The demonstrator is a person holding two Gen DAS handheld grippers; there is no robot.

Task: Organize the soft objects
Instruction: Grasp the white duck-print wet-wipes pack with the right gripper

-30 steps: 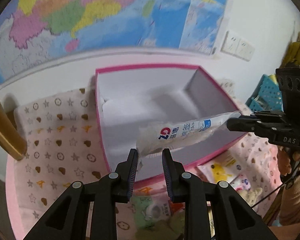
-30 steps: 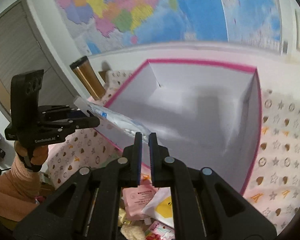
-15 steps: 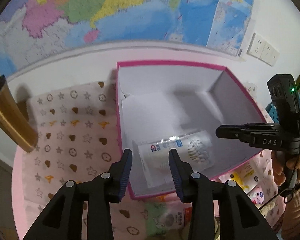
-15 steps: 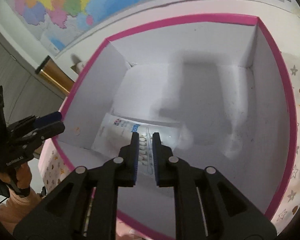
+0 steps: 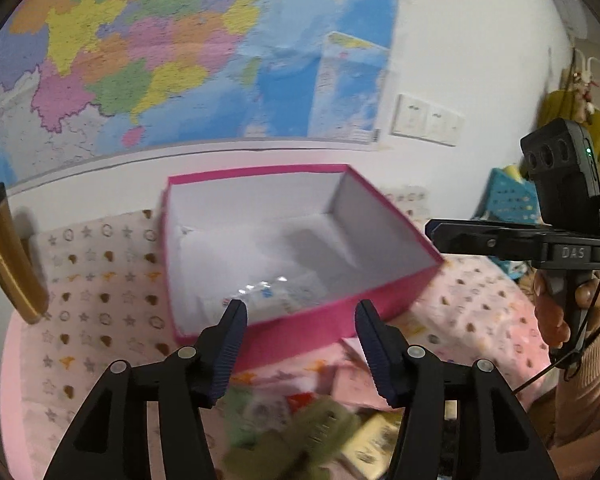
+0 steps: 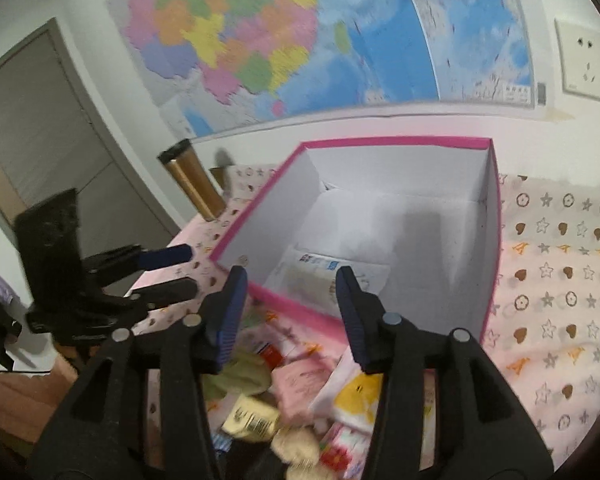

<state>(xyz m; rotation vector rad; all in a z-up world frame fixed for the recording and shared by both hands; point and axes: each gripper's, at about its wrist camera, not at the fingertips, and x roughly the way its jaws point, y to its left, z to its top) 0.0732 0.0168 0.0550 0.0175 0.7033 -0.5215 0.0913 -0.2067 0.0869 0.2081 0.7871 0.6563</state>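
Observation:
A pink box with a white inside [image 5: 384,280] [image 6: 494,216] stands open on a star-patterned cloth. A white and blue soft packet [image 5: 268,298] [image 6: 316,276] lies flat on the box floor near the front wall. My left gripper [image 5: 298,316] is open and empty, just in front of the box. My right gripper [image 6: 290,284] is open and empty above the box's near corner; it also shows in the left wrist view [image 5: 434,234]. A pile of soft packets and plush items [image 6: 300,388] [image 5: 320,420] lies in front of the box.
A gold tumbler [image 5: 4,256] [image 6: 192,180] stands left of the box. A blue basket [image 5: 508,200] sits at the far right. A map [image 5: 180,48] and wall sockets [image 5: 424,120] are behind the table.
Both grippers let go of the white and blue packet, which now lies in the box. Both have opened wide and pulled back toward the pile in front of the box.

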